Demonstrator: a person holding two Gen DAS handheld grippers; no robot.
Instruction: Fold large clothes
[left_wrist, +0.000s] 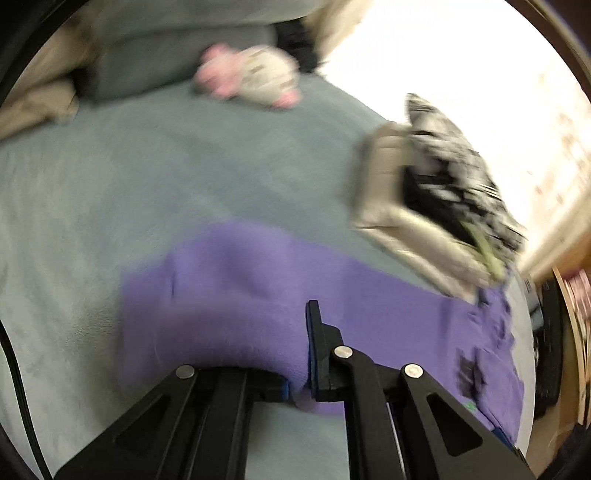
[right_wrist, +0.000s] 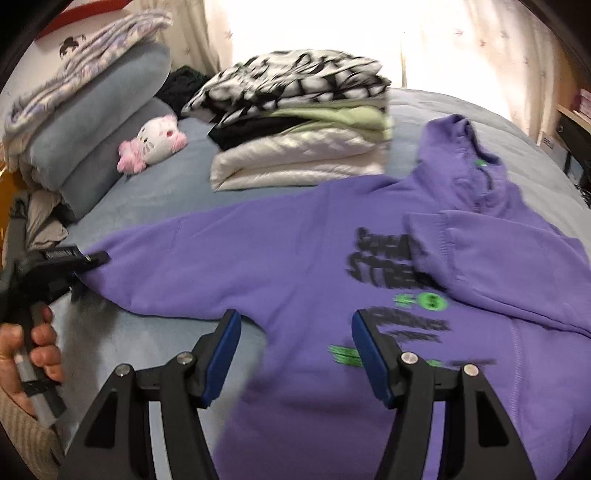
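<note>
Left claw (right_wrist: 92, 256) clamped on purple hoodie (right_wrist: 295, 258) sleeve for folding inward; right claw (right_wrist: 295, 354) hovers spread above its hem, grip pending.

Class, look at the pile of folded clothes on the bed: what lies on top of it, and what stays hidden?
A black-and-white patterned garment tops the stack. Below it show edges of pale green, black and cream quilted layers. Their full shapes are covered.

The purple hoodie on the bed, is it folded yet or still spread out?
Partly folded: the purple hoodie lies mostly flat, one sleeve already across its chest, the other stretched out to the left gripper.
</note>
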